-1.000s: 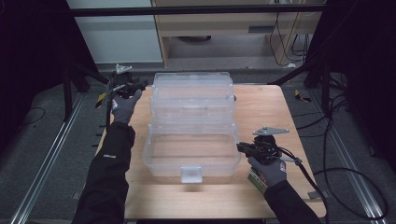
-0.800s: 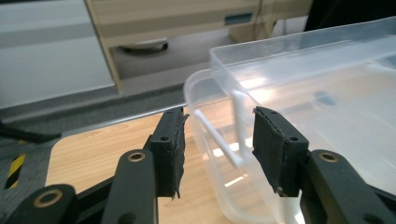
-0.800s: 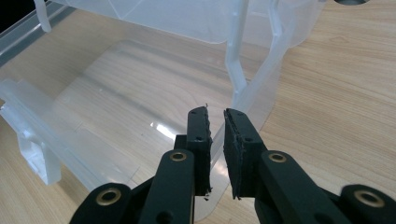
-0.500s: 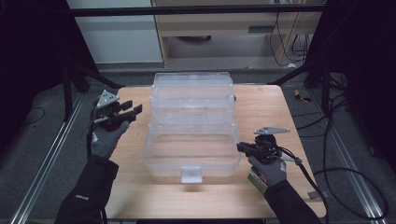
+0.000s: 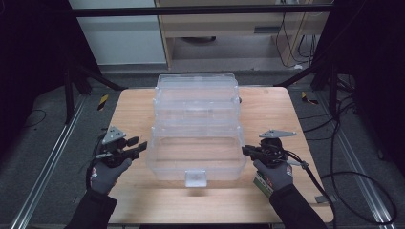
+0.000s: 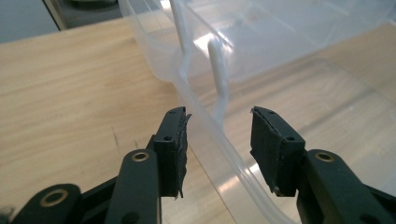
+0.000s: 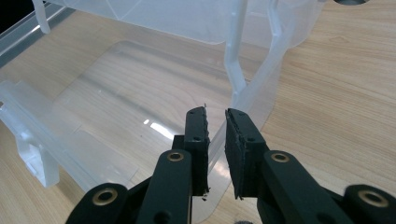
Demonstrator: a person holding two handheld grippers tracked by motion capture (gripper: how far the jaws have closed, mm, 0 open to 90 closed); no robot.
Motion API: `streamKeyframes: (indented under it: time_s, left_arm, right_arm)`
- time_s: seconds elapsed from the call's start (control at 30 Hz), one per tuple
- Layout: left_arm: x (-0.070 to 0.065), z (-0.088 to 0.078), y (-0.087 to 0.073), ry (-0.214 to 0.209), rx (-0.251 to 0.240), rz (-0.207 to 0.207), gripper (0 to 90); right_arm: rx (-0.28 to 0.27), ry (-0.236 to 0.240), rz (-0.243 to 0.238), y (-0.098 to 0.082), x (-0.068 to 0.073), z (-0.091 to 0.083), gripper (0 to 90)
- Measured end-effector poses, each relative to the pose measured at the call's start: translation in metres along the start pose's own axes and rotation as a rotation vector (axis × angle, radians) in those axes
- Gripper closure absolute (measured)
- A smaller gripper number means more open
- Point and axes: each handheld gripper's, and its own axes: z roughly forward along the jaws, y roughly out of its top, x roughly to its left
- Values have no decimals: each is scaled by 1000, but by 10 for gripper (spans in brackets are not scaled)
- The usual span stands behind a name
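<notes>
One clear box (image 5: 196, 138) on worktop (image 5: 267, 109); right fingers (image 7: 215, 135) clamped on its wall, left fingers (image 6: 219, 135) spread astride the wall, closing lately.

High view: above the near side, facing forward and down over the whole bench (image 5: 267, 114).
Left gripper view: rides the left hand-held gripper (image 6: 217, 135), close on the box (image 5: 196, 138) wall.
Right gripper view: rides the right hand-held gripper (image 7: 215, 126), close.
Shared: box, bench.
</notes>
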Motion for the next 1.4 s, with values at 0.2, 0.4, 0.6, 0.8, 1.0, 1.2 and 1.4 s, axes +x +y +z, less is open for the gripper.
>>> streamKeyframes:
  time_s: [0.2, 0.4, 0.6, 0.8, 1.0, 1.2, 1.4]
  left_arm:
    - [-9, 10, -10, -6, 44, 14, 603]
    - [-10, 16, -15, -26, 69, 3, 634]
    - [-10, 16, -14, -38, 70, 9, 667]
    - [-10, 17, -15, -34, 66, 9, 675]
    - [-9, 11, -14, -33, 33, 9, 649]
    - [-5, 1, -12, -31, -16, -3, 603]
    - [4, -6, -12, 1, -46, -21, 548]
  right_arm:
    - [-1, -4, -3, 0, 0, 0, 789]
    - [-6, -9, -9, -1, 1, 0, 791]
    - [-6, -16, -5, -1, 2, 0, 793]
    - [1, -28, -21, 0, 4, 0, 794]
    - [-10, -27, -22, 2, 4, -1, 787]
    - [-80, -22, -14, 9, -3, -22, 704]
    - [-115, -59, -58, 11, -8, -39, 582]
